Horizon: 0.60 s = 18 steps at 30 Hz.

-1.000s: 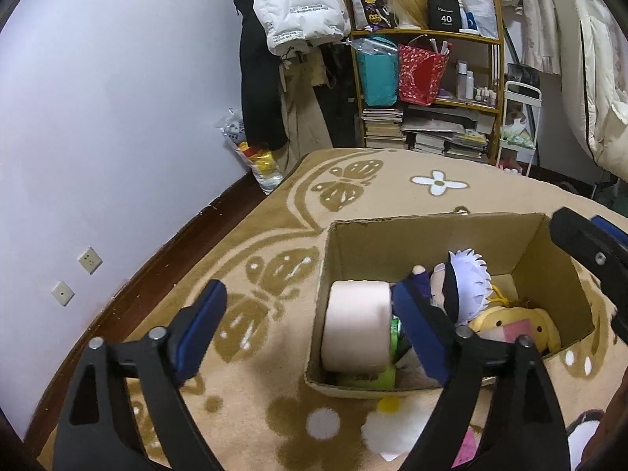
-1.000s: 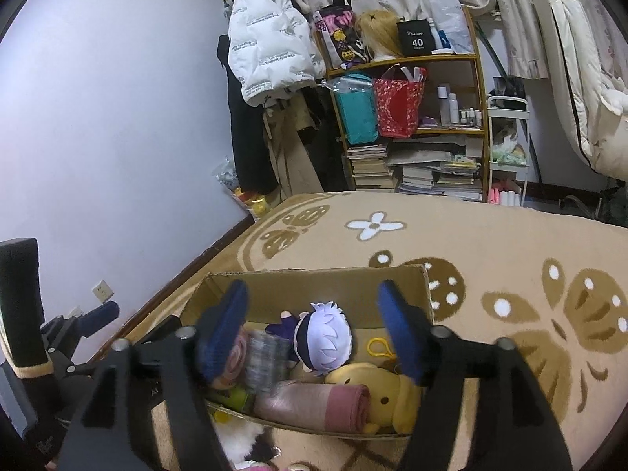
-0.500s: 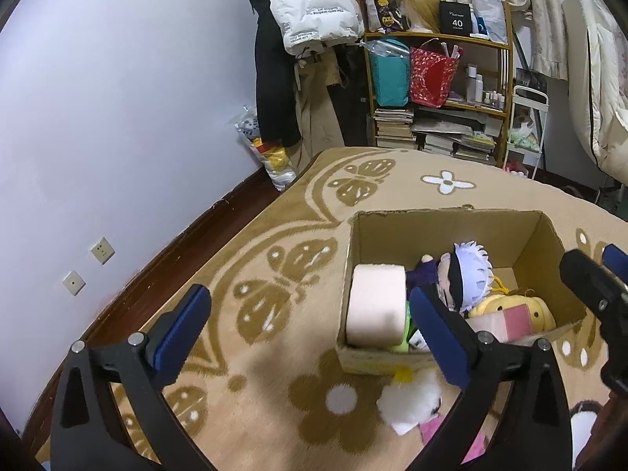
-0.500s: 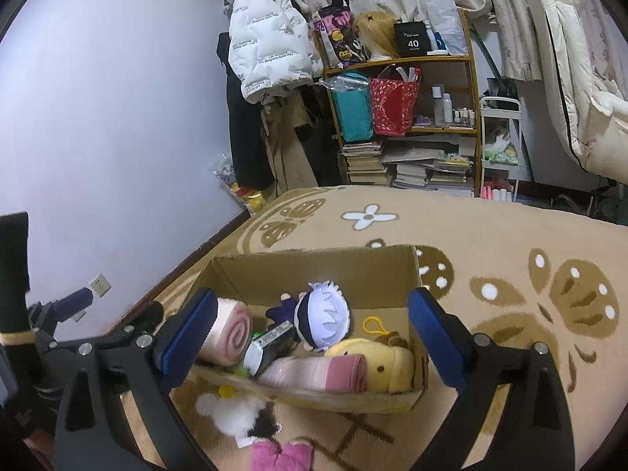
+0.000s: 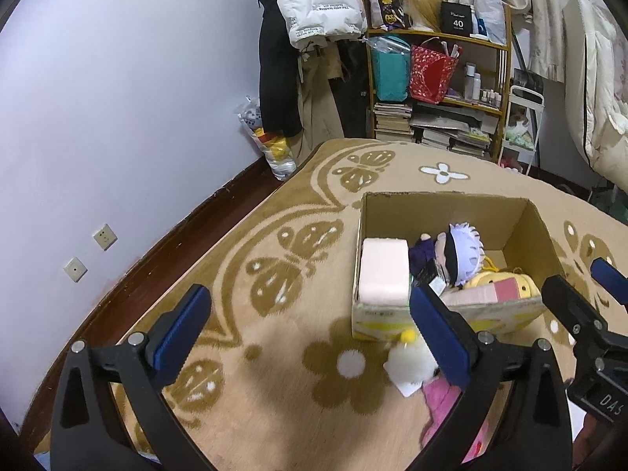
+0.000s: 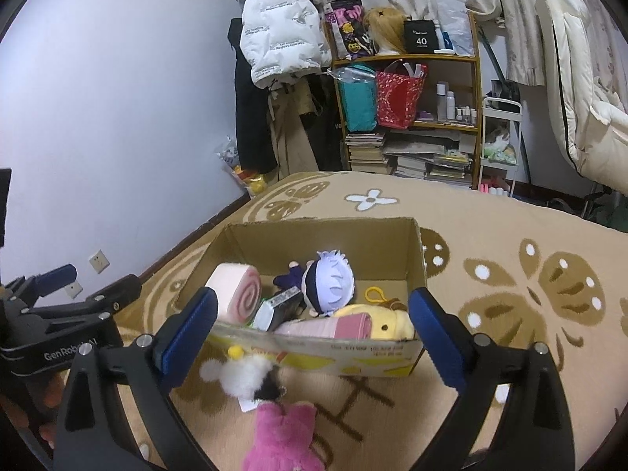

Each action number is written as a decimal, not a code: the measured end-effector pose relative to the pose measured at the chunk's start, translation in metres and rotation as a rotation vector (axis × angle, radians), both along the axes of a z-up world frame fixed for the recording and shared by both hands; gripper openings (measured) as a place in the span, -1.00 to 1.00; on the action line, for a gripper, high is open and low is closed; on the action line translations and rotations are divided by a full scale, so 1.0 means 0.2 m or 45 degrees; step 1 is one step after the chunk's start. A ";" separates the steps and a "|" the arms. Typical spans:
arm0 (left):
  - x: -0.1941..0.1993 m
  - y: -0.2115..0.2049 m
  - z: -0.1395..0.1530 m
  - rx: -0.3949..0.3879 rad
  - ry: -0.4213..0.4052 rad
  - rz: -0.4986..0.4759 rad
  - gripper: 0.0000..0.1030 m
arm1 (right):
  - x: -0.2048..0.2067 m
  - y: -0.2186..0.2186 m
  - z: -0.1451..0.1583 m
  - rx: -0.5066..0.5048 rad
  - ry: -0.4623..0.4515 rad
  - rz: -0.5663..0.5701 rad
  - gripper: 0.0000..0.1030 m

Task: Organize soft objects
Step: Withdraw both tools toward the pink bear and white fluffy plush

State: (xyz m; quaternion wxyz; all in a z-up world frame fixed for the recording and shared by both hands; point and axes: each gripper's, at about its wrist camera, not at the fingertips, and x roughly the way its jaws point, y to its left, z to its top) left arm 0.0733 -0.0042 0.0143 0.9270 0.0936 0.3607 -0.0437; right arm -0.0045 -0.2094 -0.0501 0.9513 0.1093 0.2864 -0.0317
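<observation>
An open cardboard box (image 6: 325, 237) (image 5: 447, 208) stands on the rug. It holds a pink swirl-roll cushion (image 6: 237, 294) (image 5: 384, 271), a white-haired doll (image 6: 329, 286) (image 5: 463, 253), a yellow plush (image 6: 386, 324) and a pink folded cloth (image 6: 333, 327). On the rug in front of the box lie a white fluffy toy (image 6: 241, 375) (image 5: 408, 365) and a pink plush (image 6: 284, 437) (image 5: 443, 400). My right gripper (image 6: 312, 337) is open and empty, above these two. My left gripper (image 5: 310, 331) is open and empty, left of the box.
A patterned beige rug (image 6: 510, 243) covers the floor. A cluttered bookshelf (image 6: 408, 117) and hanging coats (image 6: 274, 47) stand at the far wall. A toy-filled bag (image 5: 271, 149) leans by the purple wall. White bedding (image 6: 588, 78) is at the right.
Both grippers have drawn back and risen from the box. The right gripper's jaws have opened wider. The white toy and pink plush on the rug have come into view.
</observation>
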 end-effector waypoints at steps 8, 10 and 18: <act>-0.06 0.00 -0.01 0.039 0.032 -0.015 0.95 | -0.08 0.04 -0.05 0.015 0.050 0.012 0.98; -0.07 0.00 -0.02 0.046 0.045 -0.015 0.95 | -0.09 0.05 -0.07 0.007 0.069 0.016 0.98; -0.07 0.01 -0.08 0.054 0.114 0.001 0.95 | -0.14 0.08 -0.12 0.013 0.111 0.016 0.98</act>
